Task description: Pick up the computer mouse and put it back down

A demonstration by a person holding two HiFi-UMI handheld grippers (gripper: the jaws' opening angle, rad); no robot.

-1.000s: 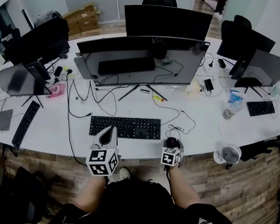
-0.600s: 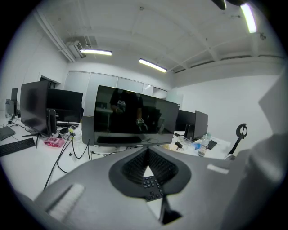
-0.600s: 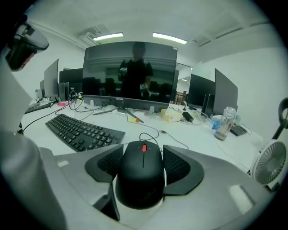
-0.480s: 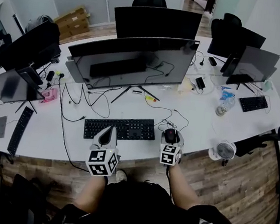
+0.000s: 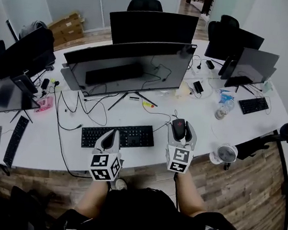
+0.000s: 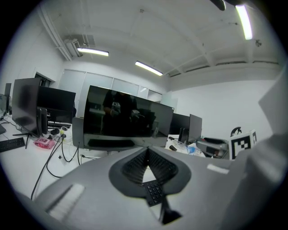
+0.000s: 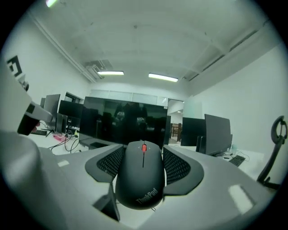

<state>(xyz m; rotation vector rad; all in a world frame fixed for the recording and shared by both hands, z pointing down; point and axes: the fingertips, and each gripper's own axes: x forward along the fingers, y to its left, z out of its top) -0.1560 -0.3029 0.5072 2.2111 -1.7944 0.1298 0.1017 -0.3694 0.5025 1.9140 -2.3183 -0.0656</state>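
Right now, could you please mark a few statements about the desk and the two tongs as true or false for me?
1. The right tongs are shut on the computer mouse. True.
2. The left tongs grip the keyboard. False: their jaws are together with nothing between them, and the keyboard lies flat on the desk.
3. The mouse has a red scroll wheel. True.
4. A small white fan stands to the left of the keyboard. False: it stands at the right, near the desk's edge, beyond the right tongs.
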